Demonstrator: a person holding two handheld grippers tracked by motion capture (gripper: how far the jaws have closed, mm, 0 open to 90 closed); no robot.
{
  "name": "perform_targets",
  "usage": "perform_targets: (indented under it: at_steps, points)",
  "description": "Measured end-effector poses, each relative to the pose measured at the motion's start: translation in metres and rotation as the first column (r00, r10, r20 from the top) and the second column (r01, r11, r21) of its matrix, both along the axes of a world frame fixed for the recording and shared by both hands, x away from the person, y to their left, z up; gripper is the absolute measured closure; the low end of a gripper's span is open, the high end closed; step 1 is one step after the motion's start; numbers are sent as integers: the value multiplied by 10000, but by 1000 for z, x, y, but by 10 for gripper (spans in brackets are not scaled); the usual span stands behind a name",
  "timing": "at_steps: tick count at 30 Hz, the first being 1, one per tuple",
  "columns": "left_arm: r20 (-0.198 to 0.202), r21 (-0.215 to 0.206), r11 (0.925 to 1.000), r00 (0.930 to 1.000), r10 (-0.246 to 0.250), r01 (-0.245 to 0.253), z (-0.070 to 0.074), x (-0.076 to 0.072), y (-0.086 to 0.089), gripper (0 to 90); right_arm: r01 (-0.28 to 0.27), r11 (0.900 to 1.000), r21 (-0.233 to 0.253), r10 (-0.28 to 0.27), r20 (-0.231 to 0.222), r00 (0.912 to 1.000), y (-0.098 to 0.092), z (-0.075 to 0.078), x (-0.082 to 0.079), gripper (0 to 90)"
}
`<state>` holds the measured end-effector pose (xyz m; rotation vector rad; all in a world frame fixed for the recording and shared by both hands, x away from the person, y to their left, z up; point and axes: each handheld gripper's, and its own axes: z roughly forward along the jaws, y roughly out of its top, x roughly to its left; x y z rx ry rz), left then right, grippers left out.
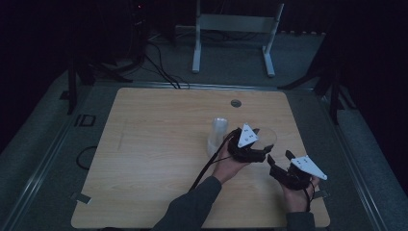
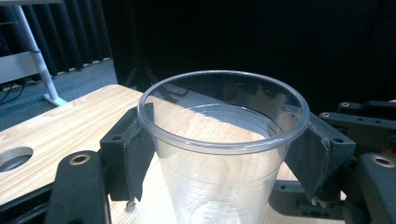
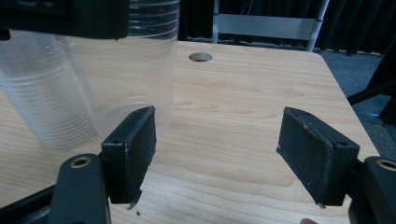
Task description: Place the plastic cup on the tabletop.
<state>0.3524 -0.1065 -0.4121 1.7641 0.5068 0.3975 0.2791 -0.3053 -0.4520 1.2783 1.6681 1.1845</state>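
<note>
A pale wooden table (image 1: 144,159) with rounded corners sits in a dim room. Left of its middle the top is bare. Just right of centre stands a tall stack of clear ribbed plastic cups (image 1: 217,135), upright on the wood. Beside it, to the right, the left gripper (image 1: 257,142) clamps a single clear plastic cup (image 2: 224,154): its padded black jaws press the cup's wall from both sides just under the rim, with the cup upright and its mouth open to the top. Whether the cup's base rests on the table or hangs just above cannot be told. Farther right, near the table's front edge, the right gripper (image 1: 281,161) is held apart from the cups, its jaws spread wide with nothing between them.

To do this well, the grip should likely stay light, since thin plastic buckles easily, and the cup should be kept level and clear of the neighbouring stack.
</note>
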Motion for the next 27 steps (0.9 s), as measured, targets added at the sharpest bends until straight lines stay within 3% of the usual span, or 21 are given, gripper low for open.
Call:
perform_targets:
  at_steps: [12,27]
  points:
    - [60,23,10000,9999,-83,82,-5,-2,3,288,110,9999,-12,-110,-29,9999,-2,0,0,276]
    - [-58,-266,9993,9997,-253,251,-14,-3,10,287,243,9997,33,-243,6,9997,-4,0,0,276]
